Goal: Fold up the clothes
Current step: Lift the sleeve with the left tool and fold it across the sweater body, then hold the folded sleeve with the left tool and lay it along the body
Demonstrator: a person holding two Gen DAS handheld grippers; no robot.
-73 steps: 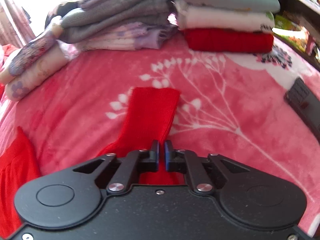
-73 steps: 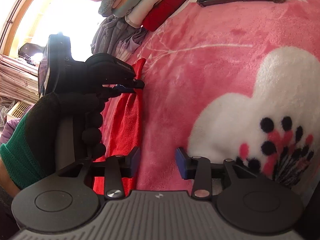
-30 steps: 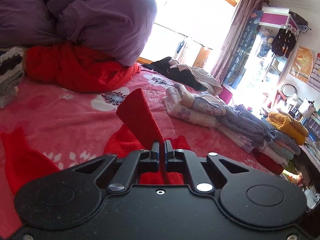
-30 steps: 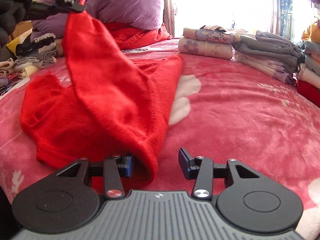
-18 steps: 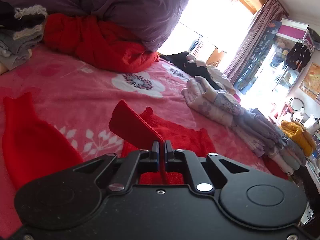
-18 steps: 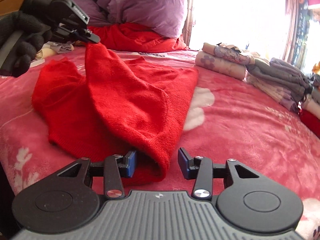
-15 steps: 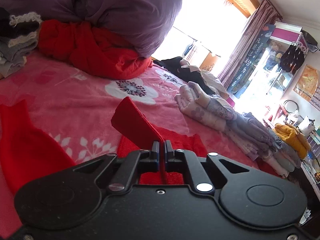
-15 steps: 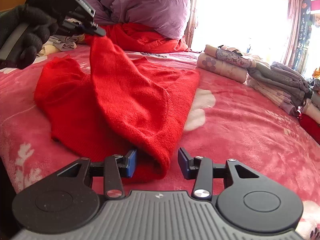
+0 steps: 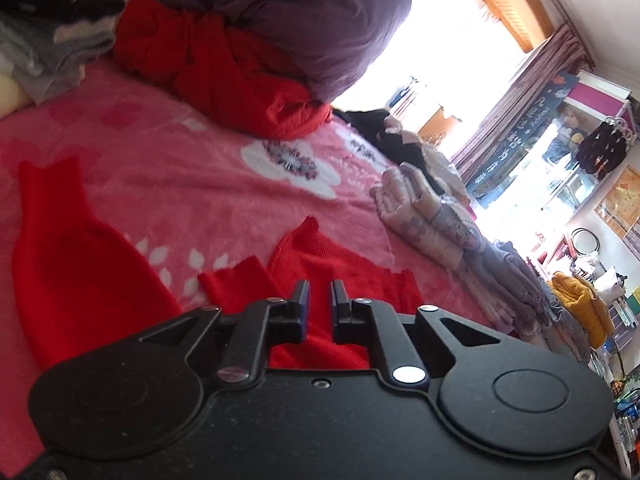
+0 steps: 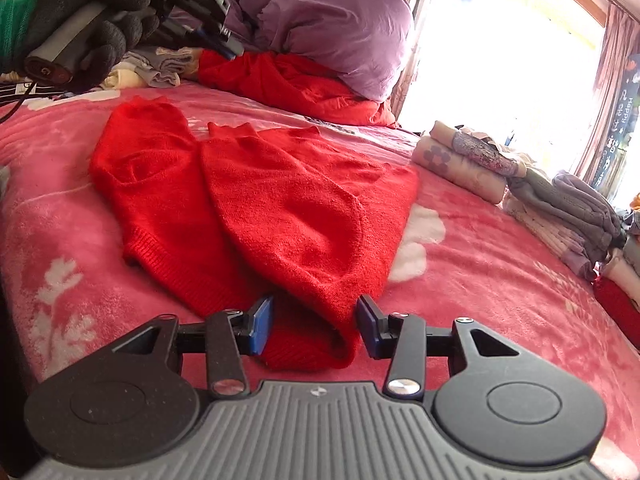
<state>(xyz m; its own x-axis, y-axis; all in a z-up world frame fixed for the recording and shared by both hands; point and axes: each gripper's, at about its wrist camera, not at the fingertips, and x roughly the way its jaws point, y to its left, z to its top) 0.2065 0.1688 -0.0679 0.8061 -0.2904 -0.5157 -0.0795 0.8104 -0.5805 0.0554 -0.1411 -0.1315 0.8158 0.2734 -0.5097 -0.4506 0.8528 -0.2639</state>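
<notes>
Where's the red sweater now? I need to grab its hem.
Right wrist view: red sweater lies on the pink blanket, its near fold between the open right tongs.

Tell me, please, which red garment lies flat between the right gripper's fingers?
The red sweater, spread flat on the blanket at the right gripper. The other red garment is bunched under the purple duvet.
</notes>
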